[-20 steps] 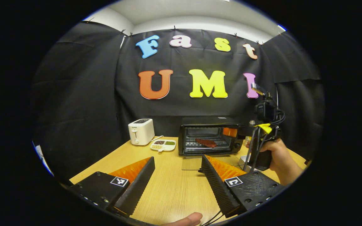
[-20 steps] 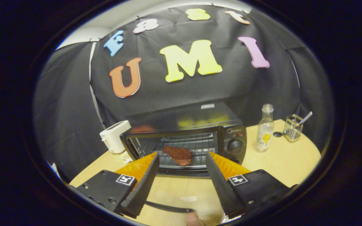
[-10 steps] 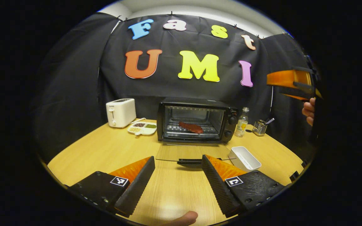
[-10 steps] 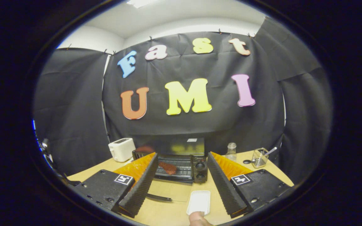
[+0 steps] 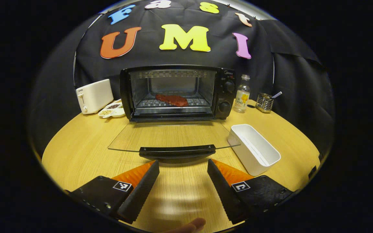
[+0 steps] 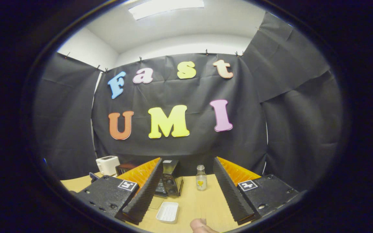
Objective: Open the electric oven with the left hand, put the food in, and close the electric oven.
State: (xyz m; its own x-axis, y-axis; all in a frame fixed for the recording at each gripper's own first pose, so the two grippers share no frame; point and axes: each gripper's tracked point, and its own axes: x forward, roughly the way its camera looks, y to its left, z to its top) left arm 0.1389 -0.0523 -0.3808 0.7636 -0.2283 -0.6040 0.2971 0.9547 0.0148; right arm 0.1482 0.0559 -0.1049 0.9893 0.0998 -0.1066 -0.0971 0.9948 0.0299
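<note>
With its fingers spread wide and nothing between them, the left gripper (image 5: 181, 181) is lined up just short of the black door handle (image 5: 177, 151), a position that suits taking the handle to swing the door shut. The glass door (image 5: 170, 137) lies folded down flat toward the viewer, its handle at the near edge. Beyond it, the electric oven (image 5: 176, 94) stands open, and the food, a reddish-brown slab of meat (image 5: 172, 99), rests on the wire rack (image 5: 173, 103) inside the chamber. To the near right of the door a white rectangular tray (image 5: 254, 149) sits empty on the wooden table (image 5: 79, 145). Farther left, a divided dish (image 5: 112, 110) holds small portions of seasoning beside a white toaster (image 5: 94, 95). The right gripper (image 6: 188, 191), likewise wide open and empty, is held high and well back from the oven, which leaves the door's path free.
</note>
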